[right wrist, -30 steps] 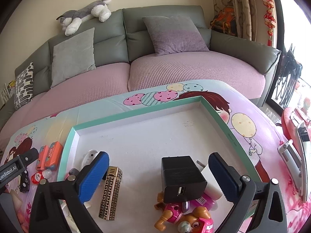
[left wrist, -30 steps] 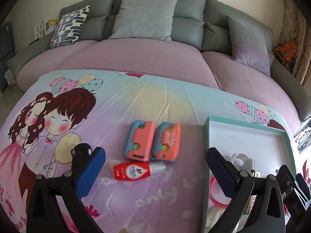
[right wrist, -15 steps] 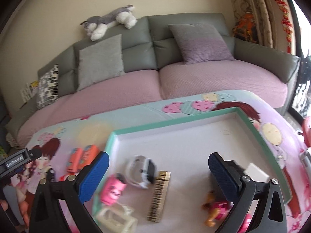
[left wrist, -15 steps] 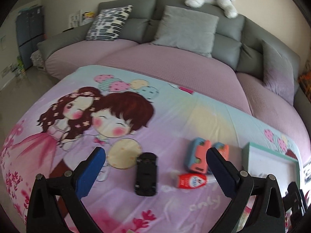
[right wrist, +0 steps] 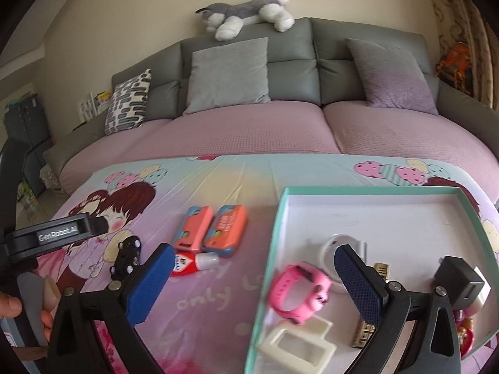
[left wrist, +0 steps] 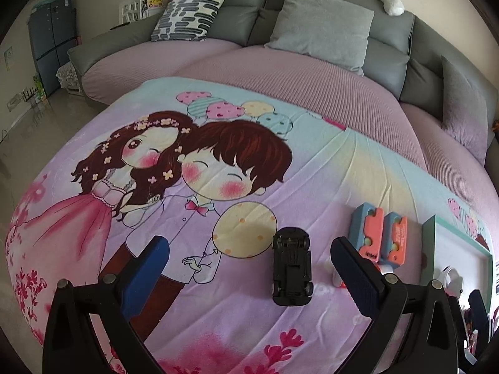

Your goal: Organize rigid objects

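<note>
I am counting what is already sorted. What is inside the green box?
The green box holds a pink watch, a white round device, a cream frame, a gold patterned bar and a black charger. The right gripper covers part of it.

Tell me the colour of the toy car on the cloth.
Black; the toy car shows best in the left wrist view.

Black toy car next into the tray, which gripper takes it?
Left. Its open gripper points at the car, which lies between its fingers' line. The right gripper is open over the tray.
</note>
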`<state>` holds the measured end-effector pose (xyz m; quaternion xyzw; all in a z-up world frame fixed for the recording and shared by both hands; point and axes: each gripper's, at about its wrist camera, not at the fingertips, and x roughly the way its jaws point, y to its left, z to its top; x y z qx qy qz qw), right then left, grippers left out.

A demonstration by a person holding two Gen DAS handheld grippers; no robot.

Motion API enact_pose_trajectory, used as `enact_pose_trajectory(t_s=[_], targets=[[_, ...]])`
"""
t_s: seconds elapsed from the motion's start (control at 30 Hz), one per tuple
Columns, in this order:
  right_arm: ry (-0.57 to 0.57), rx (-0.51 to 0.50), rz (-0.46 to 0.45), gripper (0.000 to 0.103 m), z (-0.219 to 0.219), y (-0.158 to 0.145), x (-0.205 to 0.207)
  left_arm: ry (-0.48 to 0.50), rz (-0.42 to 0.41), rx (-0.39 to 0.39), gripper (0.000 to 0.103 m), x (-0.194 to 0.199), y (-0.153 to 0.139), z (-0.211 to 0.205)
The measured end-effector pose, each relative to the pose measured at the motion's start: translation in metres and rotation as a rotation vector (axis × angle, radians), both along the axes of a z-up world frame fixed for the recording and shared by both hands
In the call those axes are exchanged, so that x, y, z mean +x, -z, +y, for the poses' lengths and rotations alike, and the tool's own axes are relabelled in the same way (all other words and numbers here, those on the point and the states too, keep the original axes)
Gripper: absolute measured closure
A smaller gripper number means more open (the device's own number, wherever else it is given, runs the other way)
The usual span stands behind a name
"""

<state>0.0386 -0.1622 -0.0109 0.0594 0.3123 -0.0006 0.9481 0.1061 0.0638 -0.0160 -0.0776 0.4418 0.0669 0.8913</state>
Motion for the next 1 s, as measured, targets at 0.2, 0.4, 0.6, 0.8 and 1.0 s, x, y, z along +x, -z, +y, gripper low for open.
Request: enact_pose_trajectory(t_s=[0.2,0.4,0.6,0.8,1.0], targets=[[-0.027,-0.032,0.022,0.000,0.018,0.007,0.004,0.069,0.069,-0.026,0.000,0.009,0.023,-0.006],[-0.038,-0.054,0.051,0.000,0.026,0.016,0.007,0.095,0.100,0.018,0.000,0.016,0.041,-0.014],[-0.046,-0.063,0.070,0.000,0.031,0.021,0.009,0.092,0.113,0.051,0.000,0.020,0.047,-0.016],[-0.036,-0.069,0.099,0.000,0.031,0.026,0.012,0.088,0.125,0.053,0.001,0.021,0.052,-0.010],[-0.042,-0.078,0.116,0.000,0.038,0.027,0.020,0.089,0.096,0.033,0.004,0.019,0.048,-0.003]])
